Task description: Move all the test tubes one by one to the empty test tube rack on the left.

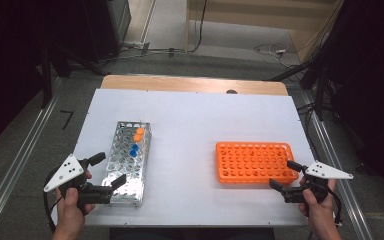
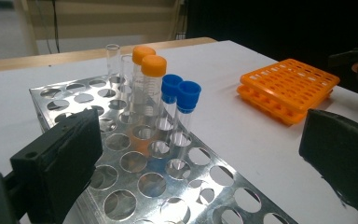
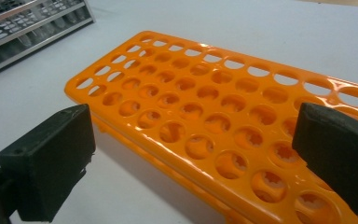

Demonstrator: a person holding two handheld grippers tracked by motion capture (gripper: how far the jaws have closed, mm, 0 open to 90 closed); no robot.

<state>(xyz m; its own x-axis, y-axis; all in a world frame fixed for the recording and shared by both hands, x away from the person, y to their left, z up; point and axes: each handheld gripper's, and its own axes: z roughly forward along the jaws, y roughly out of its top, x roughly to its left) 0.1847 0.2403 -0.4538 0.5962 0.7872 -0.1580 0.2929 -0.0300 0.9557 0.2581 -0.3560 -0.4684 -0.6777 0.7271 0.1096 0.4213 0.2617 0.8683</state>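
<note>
1. Left gripper (image 1: 109,172) hovers at the near end of the metal rack (image 1: 128,162), jaws spread wide, nothing between them. The rack sits on the left of the counter (image 1: 190,120).
2. Capped tubes stand upright in the rack's far half: two orange-capped tubes (image 2: 148,84) behind, two blue-capped tubes (image 2: 181,109) nearer the gripper, each pair side by side and touching or nearly so. Clear uncapped tubes (image 2: 113,63) stand just behind the orange ones.
3. Likely step: pick a tube here and move it to the orange rack (image 1: 254,162). The nearest blue one is the obvious first pick.
4. To do it well: come in above the rack top and grip the tube body just under the cap. Keep the jaws clear of its neighbour and lift straight up so it doesn't bind in the hole.
5. The orange rack is on the right of the counter, well apart from the metal one, every hole visibly empty.
6. Right gripper (image 1: 285,175) sits at its near right corner, jaws spread, holding nothing. It could steady the rack during insertion.
7. Hard to make out: tube contents, how deep the tubes seat, exact count of clear tubes. The near end of the metal rack is cut off in the left gripper view.
</note>
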